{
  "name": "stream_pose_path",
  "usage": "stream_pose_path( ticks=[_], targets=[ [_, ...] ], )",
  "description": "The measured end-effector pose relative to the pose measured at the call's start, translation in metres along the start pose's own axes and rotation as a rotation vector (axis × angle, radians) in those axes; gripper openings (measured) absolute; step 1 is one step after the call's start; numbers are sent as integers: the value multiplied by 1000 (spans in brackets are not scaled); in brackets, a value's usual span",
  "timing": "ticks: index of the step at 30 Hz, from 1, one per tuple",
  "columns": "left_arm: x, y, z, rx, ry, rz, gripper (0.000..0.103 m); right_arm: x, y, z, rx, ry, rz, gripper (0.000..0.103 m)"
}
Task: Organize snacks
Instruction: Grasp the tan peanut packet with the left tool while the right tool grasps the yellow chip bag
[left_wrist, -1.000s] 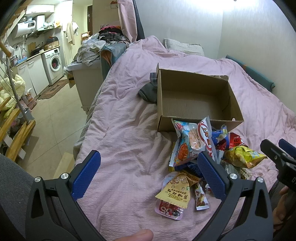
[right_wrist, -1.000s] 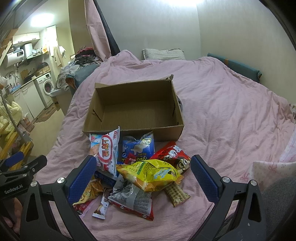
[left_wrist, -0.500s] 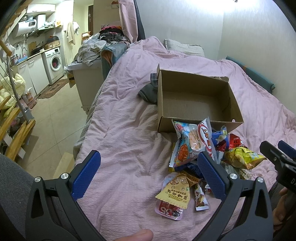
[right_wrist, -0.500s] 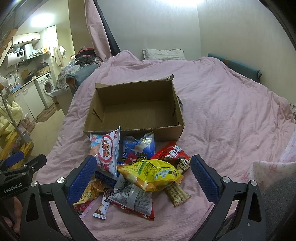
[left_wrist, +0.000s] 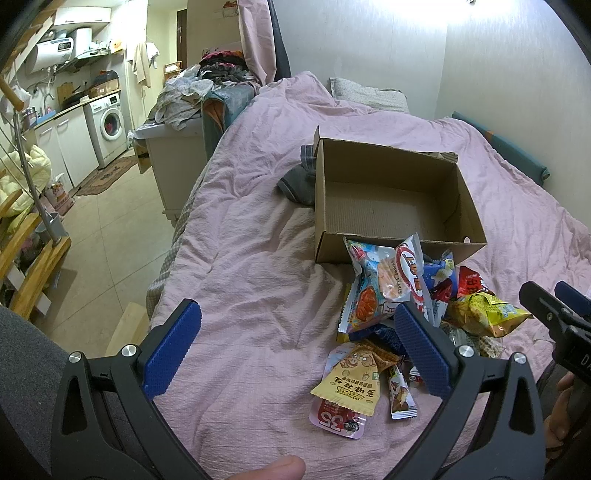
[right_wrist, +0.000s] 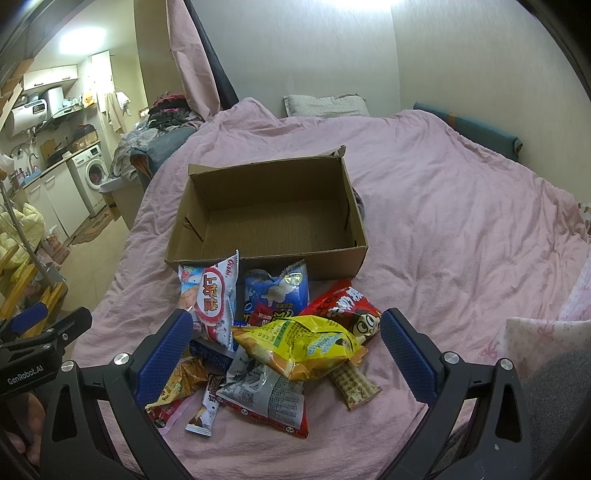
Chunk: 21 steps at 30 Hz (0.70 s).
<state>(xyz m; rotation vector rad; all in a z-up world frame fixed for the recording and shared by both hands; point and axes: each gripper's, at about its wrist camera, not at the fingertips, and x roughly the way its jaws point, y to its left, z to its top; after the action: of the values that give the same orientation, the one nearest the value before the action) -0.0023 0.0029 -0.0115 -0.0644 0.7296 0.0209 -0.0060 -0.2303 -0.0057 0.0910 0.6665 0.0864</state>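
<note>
An open cardboard box rests on the pink bed with nothing inside. In front of it lies a pile of snack packets: a yellow chip bag, a white-and-red Oishi bag, a blue packet, a red packet with a cartoon face. My left gripper is open over bare sheet left of the pile. Open too, my right gripper hovers just above the yellow bag, touching nothing.
A small yellow sachet and a thin bar lie at the pile's near edge. A dark sock sits left of the box. The bed edge drops to a tiled floor on the left. A pillow lies at the far end.
</note>
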Motion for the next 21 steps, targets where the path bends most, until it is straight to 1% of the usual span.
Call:
stream_pose_path(
  ticks=[3, 6, 7, 9, 12, 13, 16, 18, 21],
  targets=[
    [3, 1, -1, -4, 13, -2, 103, 0, 0, 0, 0, 1, 0, 103],
    [9, 7, 6, -27, 80, -17, 103, 0, -3, 0, 24, 5, 7, 103],
    [13, 8, 8, -27, 109, -9, 103, 1, -7, 0, 45, 10, 10, 103],
    [27, 13, 14, -32, 194, -5, 103, 1, -13, 0, 80, 19, 12, 103],
    [54, 25, 16, -61, 353, -18, 103, 3, -23, 2, 129, 42, 23, 103],
    [63, 25, 15, -54, 404, -19, 103, 4, -27, 2, 149, 55, 31, 103],
    [87, 16, 4, -21, 544, -70, 102, 13, -40, 2, 217, 128, 72, 103],
    [96, 3, -4, 18, 616, -115, 98, 23, -49, 2, 254, 198, 97, 103],
    [105, -21, -11, 120, 666, -137, 91, 39, -59, 2, 293, 306, 134, 103]
  ],
)
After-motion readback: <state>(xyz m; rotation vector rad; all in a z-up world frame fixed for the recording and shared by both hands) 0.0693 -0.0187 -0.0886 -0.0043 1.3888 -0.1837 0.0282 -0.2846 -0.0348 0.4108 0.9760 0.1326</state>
